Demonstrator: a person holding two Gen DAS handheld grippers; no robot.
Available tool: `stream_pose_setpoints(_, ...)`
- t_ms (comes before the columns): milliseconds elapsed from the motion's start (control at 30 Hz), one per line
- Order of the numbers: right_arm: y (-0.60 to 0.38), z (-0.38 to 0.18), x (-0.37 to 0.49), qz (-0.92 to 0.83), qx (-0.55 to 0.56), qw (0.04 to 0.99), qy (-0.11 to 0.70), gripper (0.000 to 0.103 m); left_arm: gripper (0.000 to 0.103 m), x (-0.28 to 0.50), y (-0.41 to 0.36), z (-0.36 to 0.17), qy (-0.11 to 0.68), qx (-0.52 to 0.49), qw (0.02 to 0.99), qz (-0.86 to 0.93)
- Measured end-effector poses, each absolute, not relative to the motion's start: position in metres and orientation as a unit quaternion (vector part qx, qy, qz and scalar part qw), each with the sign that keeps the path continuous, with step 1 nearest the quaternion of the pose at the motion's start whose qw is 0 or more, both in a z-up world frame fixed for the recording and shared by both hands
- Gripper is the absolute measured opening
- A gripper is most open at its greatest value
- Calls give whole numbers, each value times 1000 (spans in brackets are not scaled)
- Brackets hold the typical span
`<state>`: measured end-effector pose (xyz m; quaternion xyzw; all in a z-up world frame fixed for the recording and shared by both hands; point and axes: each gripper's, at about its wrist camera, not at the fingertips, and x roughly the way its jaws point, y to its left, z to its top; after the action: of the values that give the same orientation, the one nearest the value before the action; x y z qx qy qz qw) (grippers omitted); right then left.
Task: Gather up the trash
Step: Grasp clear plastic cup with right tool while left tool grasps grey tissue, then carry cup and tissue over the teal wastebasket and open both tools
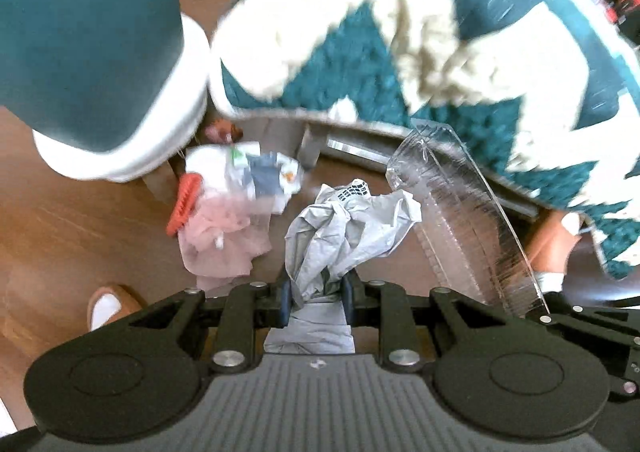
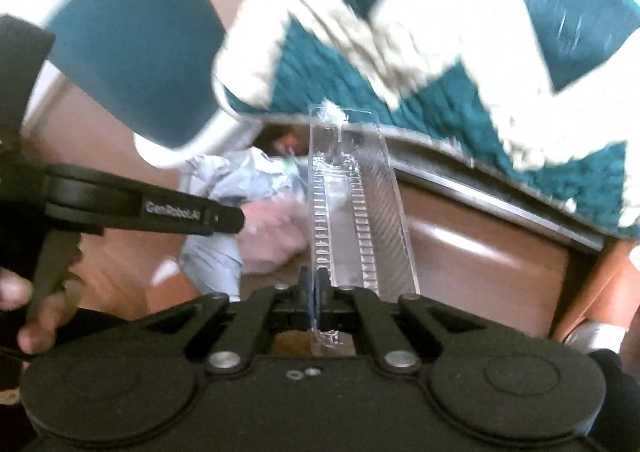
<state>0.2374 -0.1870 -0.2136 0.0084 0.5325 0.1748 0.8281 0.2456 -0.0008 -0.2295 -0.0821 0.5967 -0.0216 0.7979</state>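
The left gripper [image 1: 318,294] is clamped on a crumpled grey plastic bag [image 1: 340,228], held above the wooden floor [image 1: 80,219]. The right gripper [image 2: 316,292] pinches the edge of a clear plastic tray [image 2: 352,211], which hangs just in front of the bed's teal-and-cream blanket [image 2: 440,31]. A pile of trash [image 1: 236,207] lies on the floor beside the bed.

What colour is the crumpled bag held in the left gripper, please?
Grey crumpled bag; clearest in the left wrist view.

Both wrist cameras look steeply down along their fingers at the wooden floor [image 1: 80,211]. Each sees, well below, the teal-and-cream blanket [image 1: 360,51] and pink trash bag [image 2: 272,236].
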Motion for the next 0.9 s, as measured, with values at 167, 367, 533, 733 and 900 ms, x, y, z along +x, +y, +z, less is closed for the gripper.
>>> stream_pose_setpoints(167, -180, -155, 214, 193, 7, 853, 484, 1, 23, 223, 11, -170, 544, -98, 833, -19)
stream_pose_setpoints(367, -169, -97, 190, 215, -5, 875, 433, 1, 23, 201, 32, -103, 479, -118, 869, -14)
stream_pose_setpoints(533, -153, -59, 180, 231, -21, 890, 393, 1, 23, 187, 51, -60, 435, -135, 890, -7)
stream_pose_setpoints(733, -127, -18, 177, 253, -38, 901, 351, 1, 23, 179, 82, -16, 389, -150, 909, 6)
stream_pose_setpoints(900, -97, 8, 185, 271, -47, 903, 331, 1, 23, 176, 108, 17, 348, -152, 925, 20)
